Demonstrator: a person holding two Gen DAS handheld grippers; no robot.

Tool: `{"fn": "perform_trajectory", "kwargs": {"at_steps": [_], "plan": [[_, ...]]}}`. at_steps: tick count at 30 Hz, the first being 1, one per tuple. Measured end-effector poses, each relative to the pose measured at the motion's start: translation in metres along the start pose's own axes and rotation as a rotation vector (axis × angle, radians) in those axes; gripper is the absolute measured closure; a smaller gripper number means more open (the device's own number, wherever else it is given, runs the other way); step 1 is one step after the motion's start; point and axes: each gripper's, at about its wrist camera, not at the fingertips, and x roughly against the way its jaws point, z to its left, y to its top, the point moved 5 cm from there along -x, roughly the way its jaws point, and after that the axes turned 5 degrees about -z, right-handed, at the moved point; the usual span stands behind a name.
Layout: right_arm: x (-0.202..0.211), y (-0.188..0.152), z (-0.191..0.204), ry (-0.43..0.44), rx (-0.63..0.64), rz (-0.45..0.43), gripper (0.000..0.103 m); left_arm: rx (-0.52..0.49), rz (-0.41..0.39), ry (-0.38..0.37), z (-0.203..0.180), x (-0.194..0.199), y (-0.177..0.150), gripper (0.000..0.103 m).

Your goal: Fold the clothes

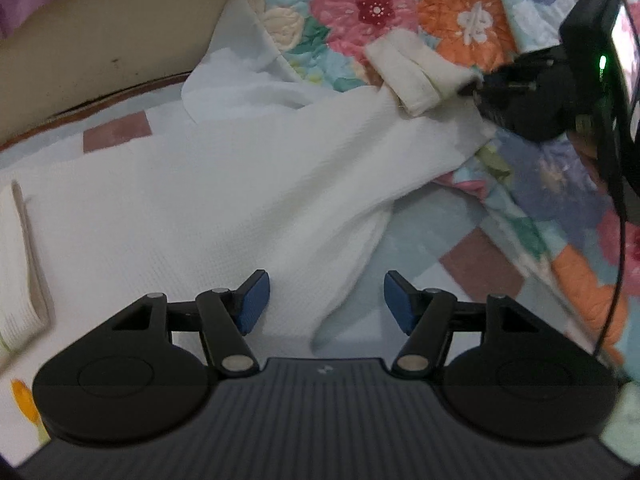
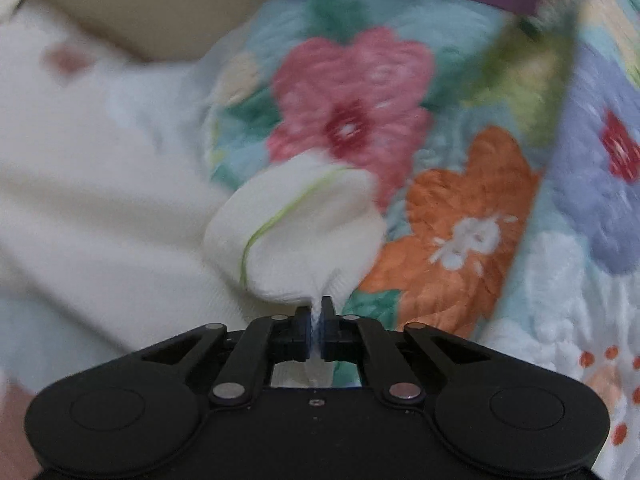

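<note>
A white garment [image 1: 224, 200] with a fine waffle-like weave lies spread across a bed, over a floral quilt [image 1: 360, 4] printed with big pink, orange and lilac blossoms and a paler sheet [image 1: 436, 220] patched with brownish-red squares. The cloth is plain and off-white, lightly creased, its body filling the middle of the left wrist view, with one long sleeve [image 1: 436, 128] running up and to the right. That sleeve ends in a cream ribbed cuff [image 1: 416, 80], turned back on itself in a thick fold; in the right wrist view a thin yellow-green line of stitching runs across the cuff [image 2: 296, 232]. At the far left edge a hem or seam [image 1: 28, 248] of the garment shows as a greyish band, folded over. The right gripper [image 2: 316, 320] is clamped on the end of the sleeve just below the cuff, white fabric pinched flat between its pads and bunching out behind them; from the left wrist view the same tool [image 1: 520, 96] sits at the sleeve's tip, its body black with a small green light. The left gripper [image 1: 326, 300] hangs above the lower part of the garment with its blue pads [image 1: 252, 304] standing apart, nothing between them, the cloth's lower edge and the sheet lying beneath. A beige wall or bed frame [image 1: 100, 40] rises beyond the bedding.
</note>
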Motion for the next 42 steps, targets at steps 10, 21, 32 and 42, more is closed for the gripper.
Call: {"fn": "perform_trajectory", "kwargs": {"at_steps": [10, 21, 32, 42], "plan": [[0.081, 0.048, -0.027, 0.137, -0.470, -0.169, 0.100, 0.575, -0.063, -0.188, 0.060, 0.062, 0.008, 0.040], [0.158, 0.143, 0.082, 0.464, -0.429, -0.349, 0.099, 0.423, -0.348, 0.099, 0.082, 0.149, 0.005, 0.038], [0.194, 0.192, 0.150, 0.745, -0.552, -0.329, 0.099, 0.244, -0.461, 0.305, 0.121, 0.216, -0.008, 0.035], [0.204, 0.192, 0.176, 0.807, -0.464, -0.309, 0.095, 0.097, -0.373, 0.241, 0.102, 0.218, -0.015, 0.034]]}}
